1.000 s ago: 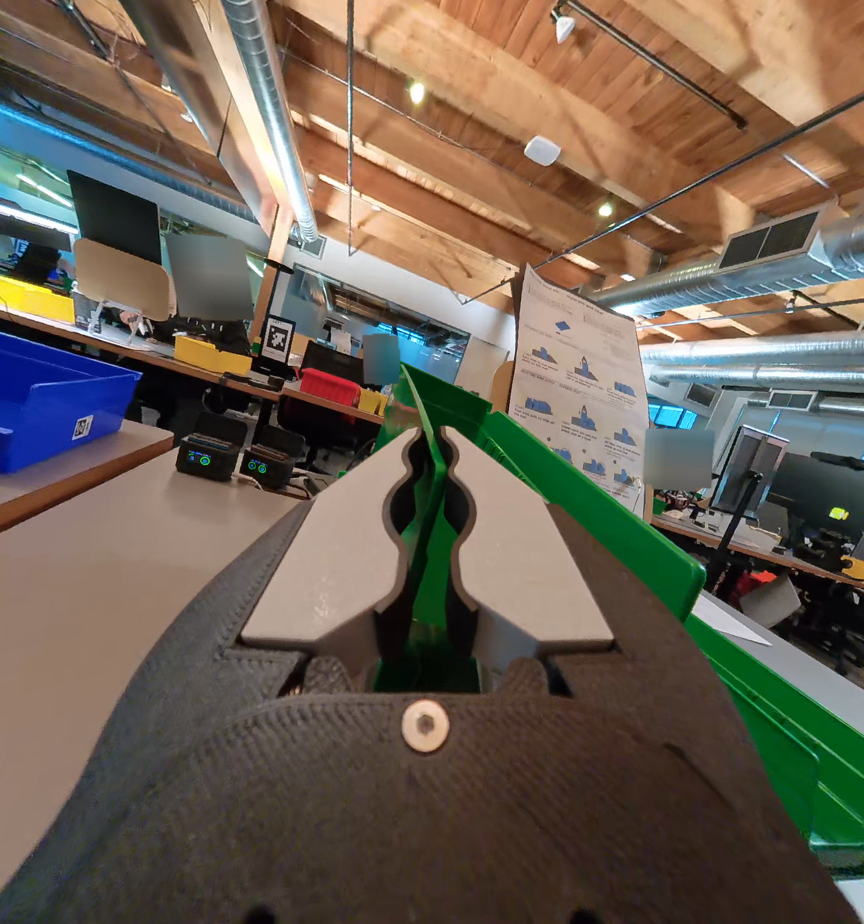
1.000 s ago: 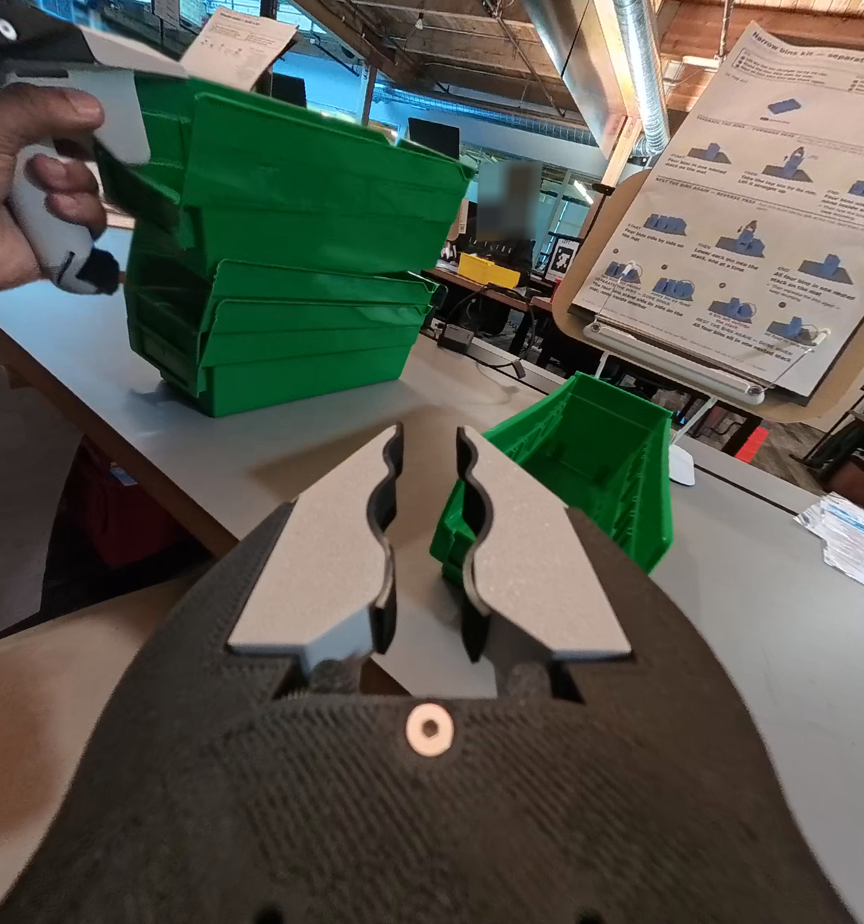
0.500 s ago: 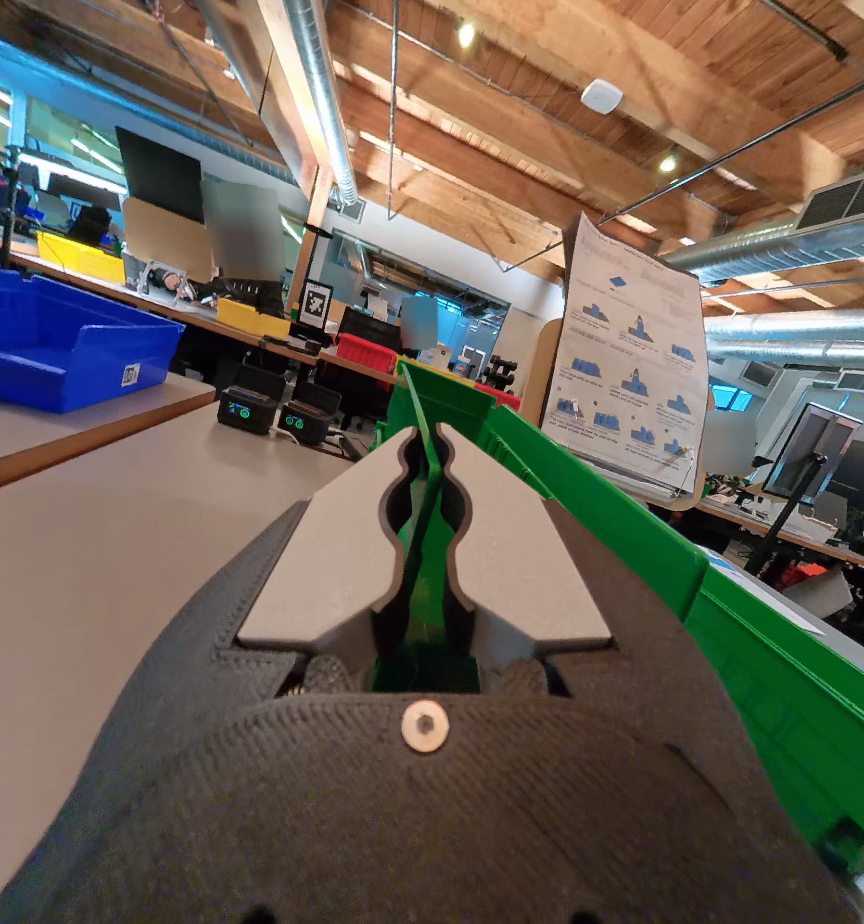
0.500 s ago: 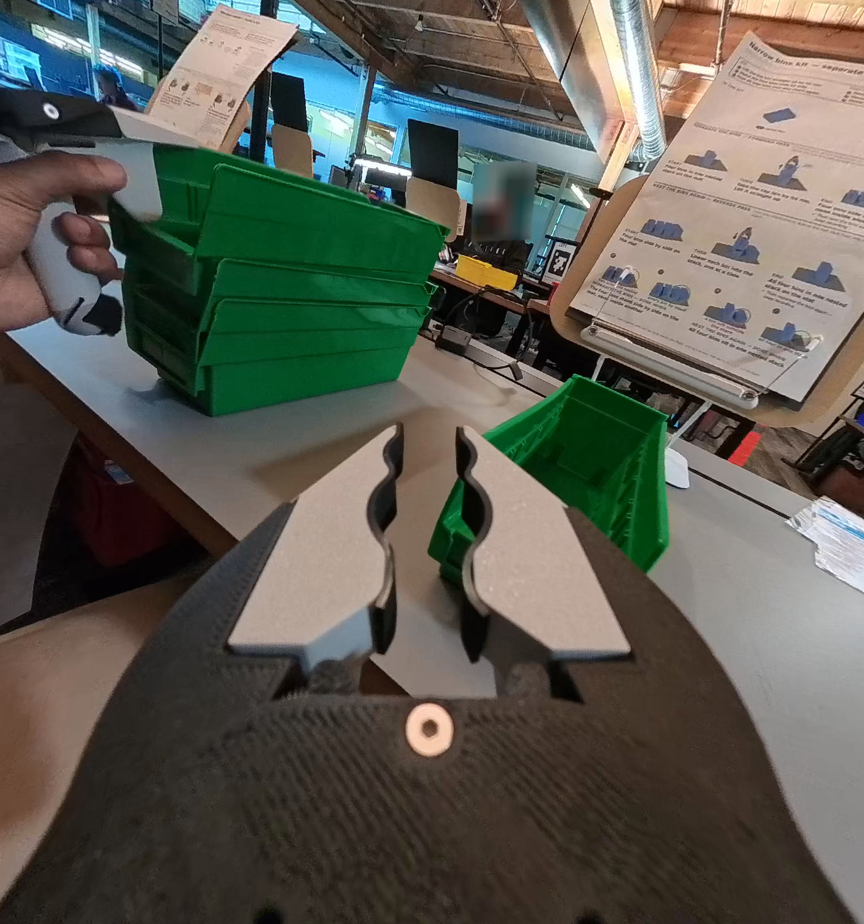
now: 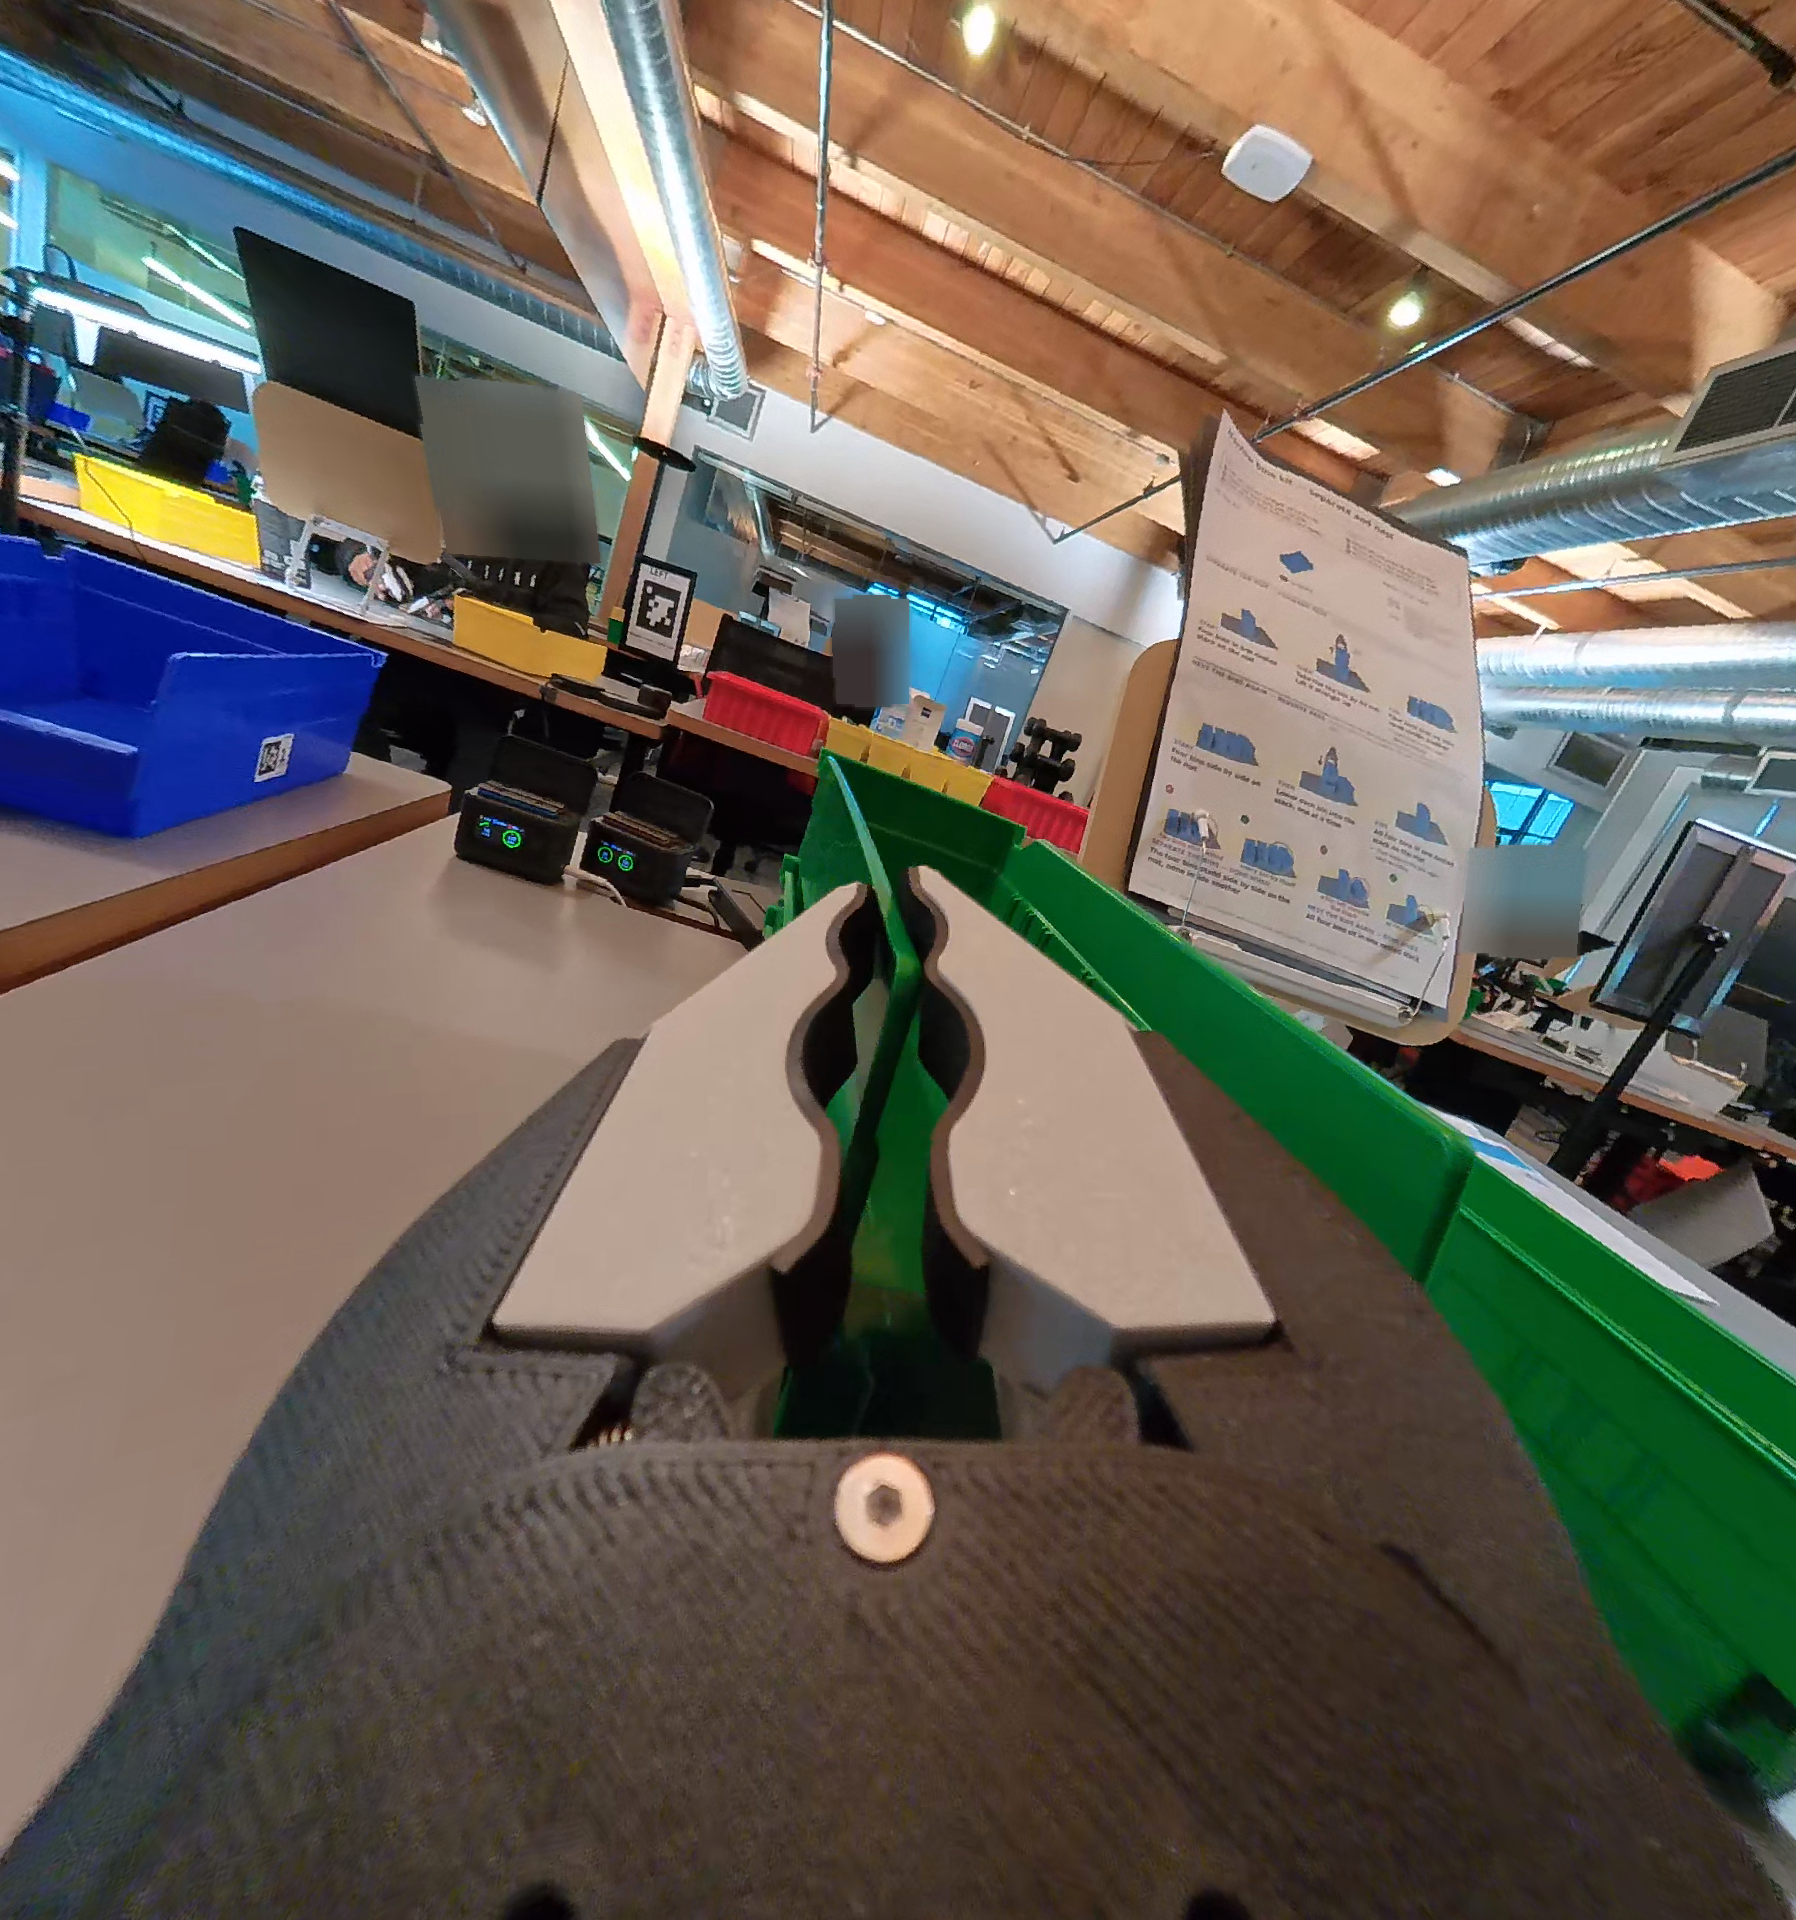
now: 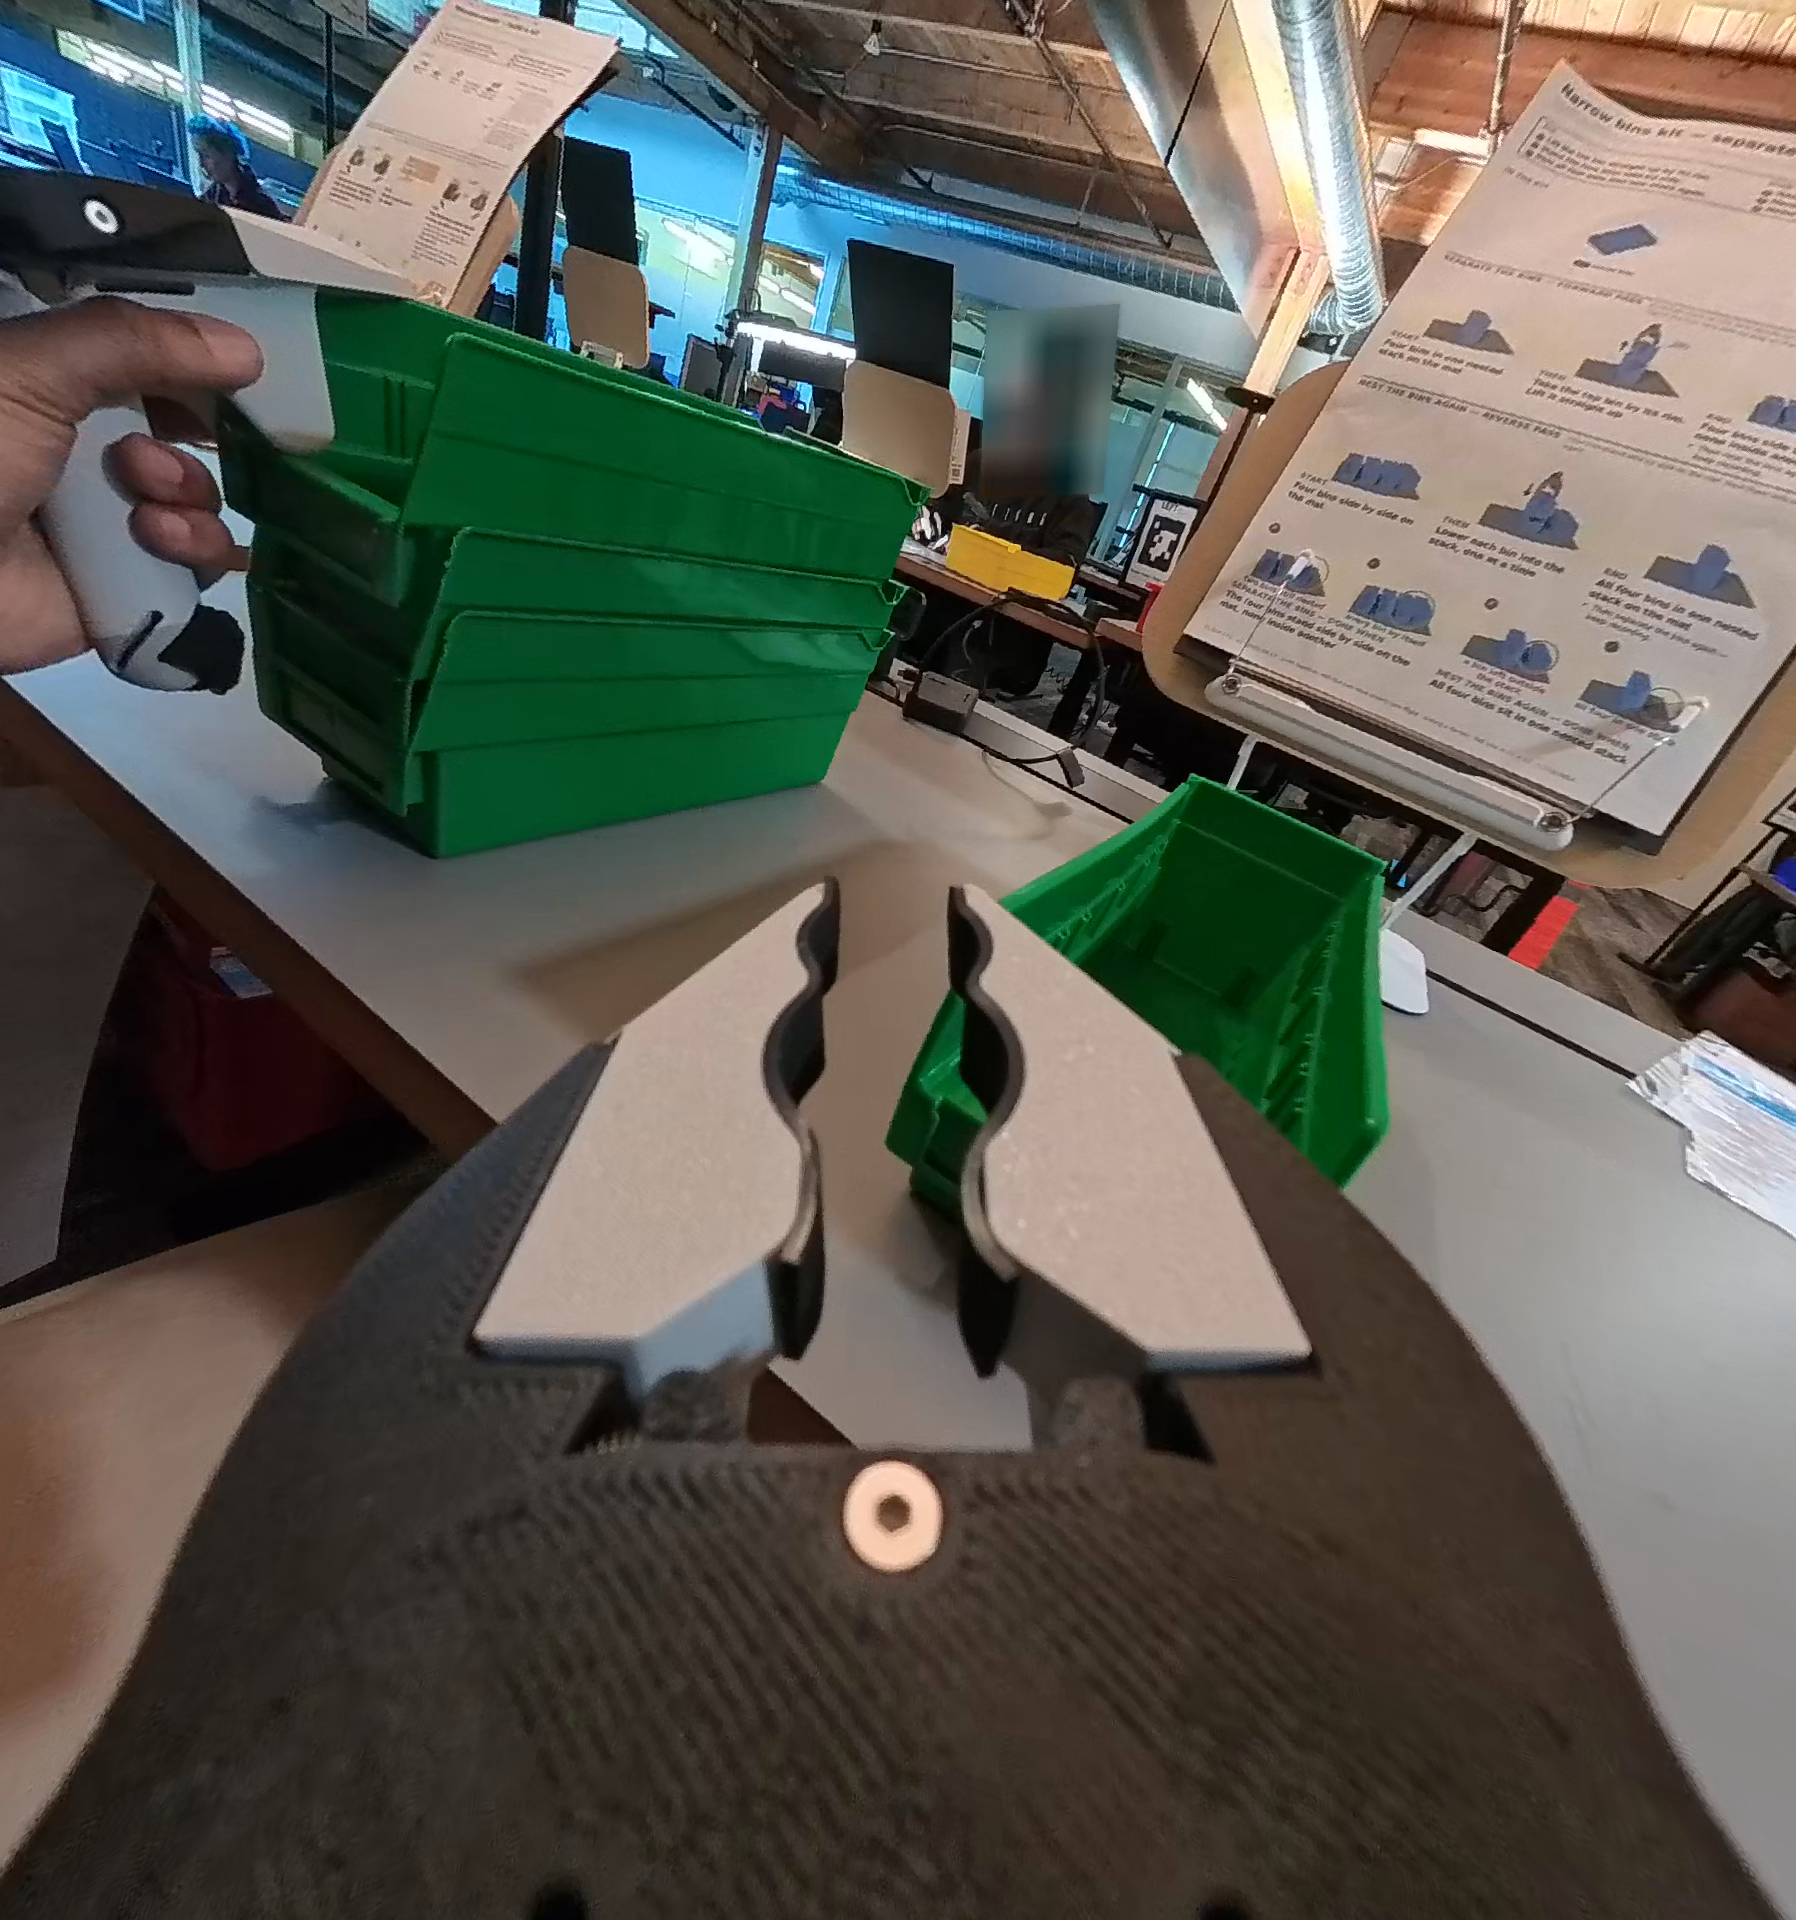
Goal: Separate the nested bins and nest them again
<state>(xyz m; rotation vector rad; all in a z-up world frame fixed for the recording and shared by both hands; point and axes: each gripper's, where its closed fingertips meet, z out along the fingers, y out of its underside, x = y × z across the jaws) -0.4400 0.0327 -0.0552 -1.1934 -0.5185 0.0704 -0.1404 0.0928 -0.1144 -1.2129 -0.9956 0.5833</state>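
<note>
My left gripper (image 5: 889, 894) is shut on the end wall of a green bin (image 5: 1237, 1039). In the right wrist view that left gripper (image 6: 281, 343), held by a hand (image 6: 32, 468), holds this top bin (image 6: 645, 447) tilted in the stack of green bins (image 6: 624, 717) at the table's far left. A single green bin (image 6: 1237, 966) stands apart on the grey table (image 6: 561, 914), just beyond my right gripper (image 6: 892, 904). My right gripper is open and empty, above the table's near edge.
An illustrated instruction poster (image 6: 1600, 468) stands on a board behind the single bin. Papers (image 6: 1767, 1122) lie at the right. A blue bin (image 5: 125, 707) sits on the neighbouring table, and two black devices (image 5: 582, 831) sit at the table's far edge.
The left gripper has lowered the top green bin from above the stack down into it. The right gripper has stayed open and in place.
</note>
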